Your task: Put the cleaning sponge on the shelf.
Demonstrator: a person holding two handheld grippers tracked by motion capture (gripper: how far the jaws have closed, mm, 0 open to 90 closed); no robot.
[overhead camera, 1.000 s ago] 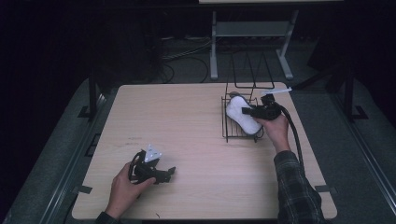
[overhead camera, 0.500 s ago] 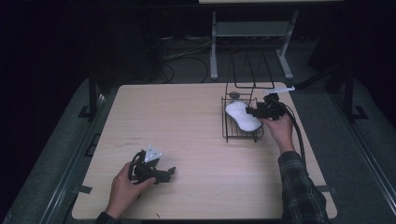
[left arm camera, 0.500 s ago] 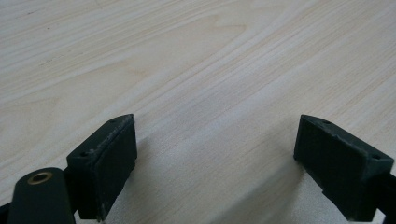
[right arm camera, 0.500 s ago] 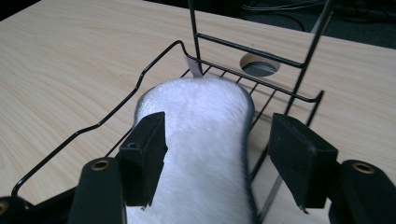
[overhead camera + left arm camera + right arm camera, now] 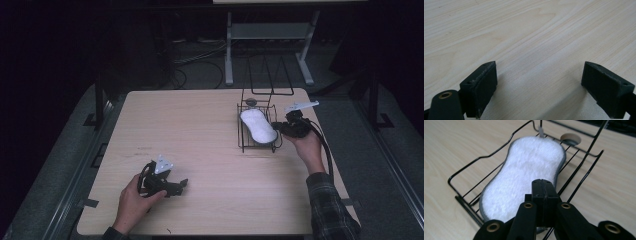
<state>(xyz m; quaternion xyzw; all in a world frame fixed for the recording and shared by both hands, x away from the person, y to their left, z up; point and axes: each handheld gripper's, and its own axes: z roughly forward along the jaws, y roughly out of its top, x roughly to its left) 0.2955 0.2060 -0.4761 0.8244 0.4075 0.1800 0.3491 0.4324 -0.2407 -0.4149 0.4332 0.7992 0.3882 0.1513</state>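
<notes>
A white, peanut-shaped sponge [image 5: 258, 125] [image 5: 524, 177] lies flat in a black wire rack [image 5: 242, 136] [image 5: 475, 159] at the table's right side. My right gripper [image 5: 283, 129] [image 5: 545, 188] sits just off the rack's right edge, pointing at the sponge's near end. Its jaws have just closed and are shut with nothing between them. My left gripper [image 5: 181, 185] [image 5: 539, 71] rests low over bare wood near the front left of the table, jaws wide open and empty.
The light wooden table [image 5: 195, 120] has open room between the two hands. A small round grey disc [image 5: 251, 102] [image 5: 570, 138] sits behind the rack. Tall wire loops [image 5: 270, 75] rise at the rack's far end. A metal stand [image 5: 270, 35] is on the floor beyond.
My right gripper has drawn back a little to the right, off the sponge, which stays in the rack. The left hand has kept still.
</notes>
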